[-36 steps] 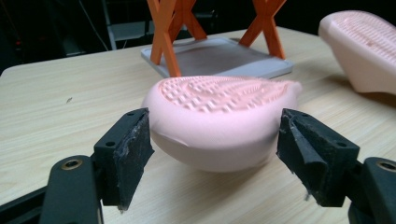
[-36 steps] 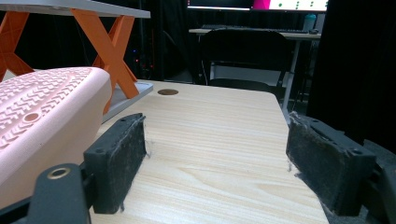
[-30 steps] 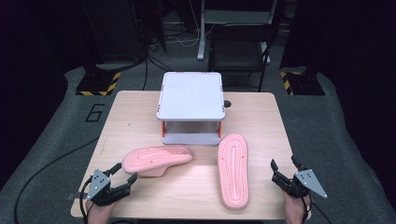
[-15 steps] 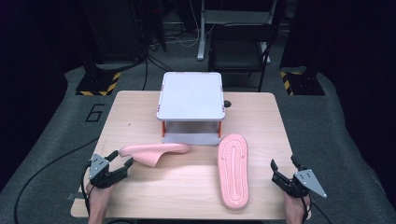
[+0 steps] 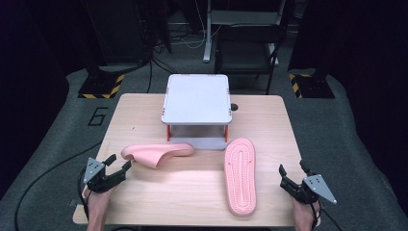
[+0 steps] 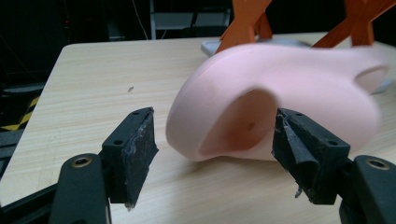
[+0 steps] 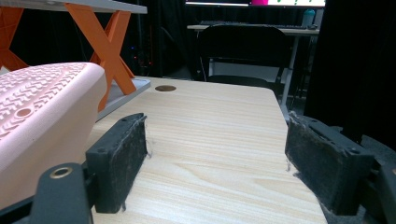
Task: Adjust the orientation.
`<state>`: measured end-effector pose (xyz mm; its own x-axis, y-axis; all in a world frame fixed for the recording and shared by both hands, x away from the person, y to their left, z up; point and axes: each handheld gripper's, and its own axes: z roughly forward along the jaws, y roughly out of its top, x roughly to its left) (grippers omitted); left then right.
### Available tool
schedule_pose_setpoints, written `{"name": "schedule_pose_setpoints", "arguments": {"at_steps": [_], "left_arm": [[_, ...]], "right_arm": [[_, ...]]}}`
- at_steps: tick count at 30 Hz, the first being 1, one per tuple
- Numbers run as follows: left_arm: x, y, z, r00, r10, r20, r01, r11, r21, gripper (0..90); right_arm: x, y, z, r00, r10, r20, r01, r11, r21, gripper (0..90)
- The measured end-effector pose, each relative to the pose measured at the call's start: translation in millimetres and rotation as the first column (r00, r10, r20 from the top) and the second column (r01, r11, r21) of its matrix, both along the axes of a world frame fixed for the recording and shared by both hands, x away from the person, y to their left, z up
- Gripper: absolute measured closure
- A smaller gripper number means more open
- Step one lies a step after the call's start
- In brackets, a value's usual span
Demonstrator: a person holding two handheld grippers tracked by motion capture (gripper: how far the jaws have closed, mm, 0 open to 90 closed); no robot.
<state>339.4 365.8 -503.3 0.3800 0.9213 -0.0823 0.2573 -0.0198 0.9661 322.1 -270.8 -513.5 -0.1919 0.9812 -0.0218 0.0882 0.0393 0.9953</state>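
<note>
Now that the left claw (image 5: 121,167) has tipped the pink foam slipper (image 5: 156,153) onto its edge beside the grey stand (image 5: 196,98), its jaws — just narrowing, not yet touching — straddle the heel; a grip looks imminent.

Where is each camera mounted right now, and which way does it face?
High view: above the near edge, facing forward and down on the table; both forearms, left gripper, right gripper.
Left gripper view: between its open jaws, facing the left slipper.
Right gripper view: along its open jaws, over bare tabletop; upturned slipper alongside.
Shared: both slippers appear in the high view.
</note>
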Motion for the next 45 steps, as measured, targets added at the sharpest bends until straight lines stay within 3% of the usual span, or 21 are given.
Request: {"name": "schedule_pose_setpoints", "arguments": {"at_steps": [3,7,9,12,15,18,22,26,28,30,31,33,34,41,43,45], "left_arm": [[-16.7,-11.7,1.9,0.9993,-0.025,0.028,0.025,0.9996,-0.009,29.6],[-18.4,-26.6,-5.0,0.9990,-0.044,-0.009,0.044,0.9989,-0.019,19.3],[-5.6,-34.2,-13.8,0.9963,-0.065,-0.056,0.064,0.9978,-0.021,15.1],[7.5,-38.5,-18.8,0.9938,-0.081,-0.076,0.078,0.9962,-0.039,12.6],[14.4,-42.3,-19.1,0.9939,-0.087,-0.069,0.085,0.9960,-0.029,9.6],[20.6,-48.2,-17.5,0.9904,-0.133,-0.037,0.132,0.9901,-0.048,9.8],[22.1,-58.8,-14.5,0.9879,-0.152,-0.028,0.153,0.9880,0.021,10.4],[21.5,-73.9,-17.5,0.9943,-0.099,-0.039,0.101,0.9930,0.061,0.0],[23.9,-84.3,-20.8,0.9977,-0.015,-0.066,0.021,0.9956,0.091,0.2],[25.1,-87.2,-20.8,0.9981,0.006,-0.061,0.000,0.9946,0.104,0.2],[28.9,-91.4,-20.5,0.9962,0.038,-0.078,-0.027,0.9892,0.144,0.3],[30.3,-93.8,-20.4,0.9949,0.058,-0.083,-0.043,0.9851,0.167,1.1],[29.9,-95.4,-20.0,0.9948,0.076,-0.068,-0.063,0.9824,0.176,15.4],[24.5,-95.3,-14.2,0.9968,0.070,-0.039,-0.063,0.9846,0.163,17.2],[18.4,-89.3,-8.0,0.9984,0.044,-0.037,-0.039,0.9923,0.118,17.3],[14.8,-85.2,-5.0,0.9986,0.032,-0.043,-0.027,0.9942,0.104,17.4]], "right_arm": [[0.3,0.2,0.1,1.0000,0.000,0.003,0.000,1.0000,0.003,20.2],[0.1,2.4,0.1,1.0000,0.009,-0.001,-0.009,0.9999,-0.006,20.2],[-0.1,3.6,0.7,0.9999,0.012,0.008,-0.012,0.9999,-0.011,20.2],[-1.1,2.1,1.1,1.0000,0.009,0.004,-0.009,0.9999,-0.013,20.2],[-1.3,0.0,1.2,1.0000,0.001,0.006,-0.001,1.0000,-0.009,20.2],[-0.7,-1.8,0.5,1.0000,-0.004,0.002,0.004,1.0000,0.005,20.2],[-0.3,-0.3,0.6,1.0000,0.001,0.006,-0.001,1.0000,-0.007,20.2],[-0.7,1.1,1.2,1.0000,0.003,0.004,-0.002,0.9999,-0.011,20.2],[-0.7,1.1,1.3,1.0000,0.002,0.003,-0.002,1.0000,-0.005,20.2],[-0.8,0.6,1.4,1.0000,0.000,0.004,0.000,1.0000,-0.007,20.2],[-1.5,-0.1,1.5,1.0000,-0.004,0.008,0.004,1.0000,0.001,20.4],[-1.9,-1.0,1.6,1.0000,-0.008,0.004,0.008,1.0000,0.000,20.5],[-1.7,-2.0,1.6,0.9999,-0.011,0.006,0.011,0.9999,0.005,20.8],[-1.8,-3.7,1.5,0.9998,-0.018,0.007,0.018,0.9998,0.011,20.9],[-2.0,-3.1,1.9,0.9998,-0.013,0.012,0.013,0.9999,0.006,21.0],[-2.3,-3.1,2.2,0.9998,-0.014,0.012,0.014,0.9999,0.004,21.0]]}}
